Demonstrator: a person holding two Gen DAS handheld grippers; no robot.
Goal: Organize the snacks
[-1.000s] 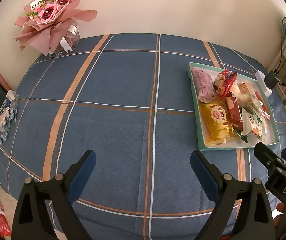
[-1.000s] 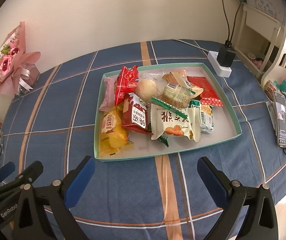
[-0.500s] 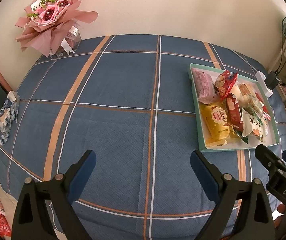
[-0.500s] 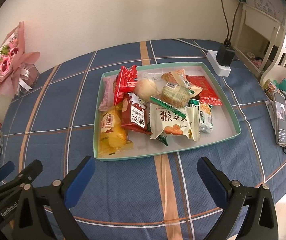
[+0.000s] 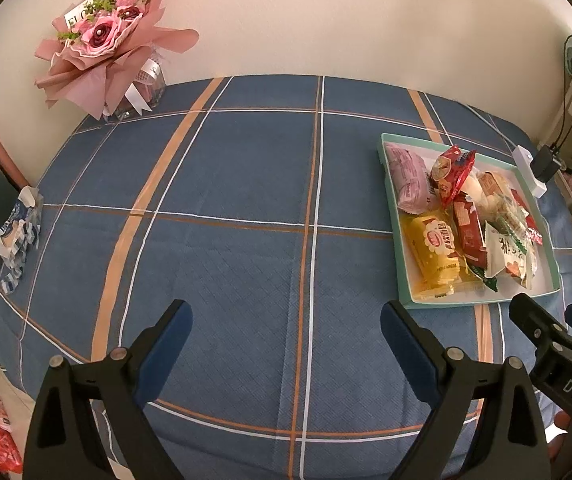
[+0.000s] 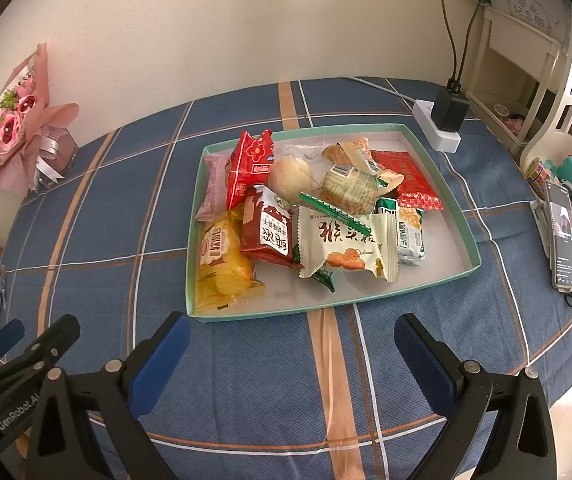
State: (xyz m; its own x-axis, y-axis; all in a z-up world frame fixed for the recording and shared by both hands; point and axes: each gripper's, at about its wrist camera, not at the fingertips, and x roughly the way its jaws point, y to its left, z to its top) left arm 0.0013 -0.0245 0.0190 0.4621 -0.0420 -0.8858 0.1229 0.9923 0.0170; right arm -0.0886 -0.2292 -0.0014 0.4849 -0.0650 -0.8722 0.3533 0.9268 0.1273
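While your left claw (image 5: 286, 332) and right claw (image 6: 291, 340) hover spread and empty above the counter (image 5: 246, 184), one tray (image 6: 451, 200) holds the snacks.

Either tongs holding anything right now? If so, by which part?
Nothing is held. The left tongs and right tongs are both open and empty above the blue plaid tablecloth; all snack packets lie in the shallow teal-rimmed tray.
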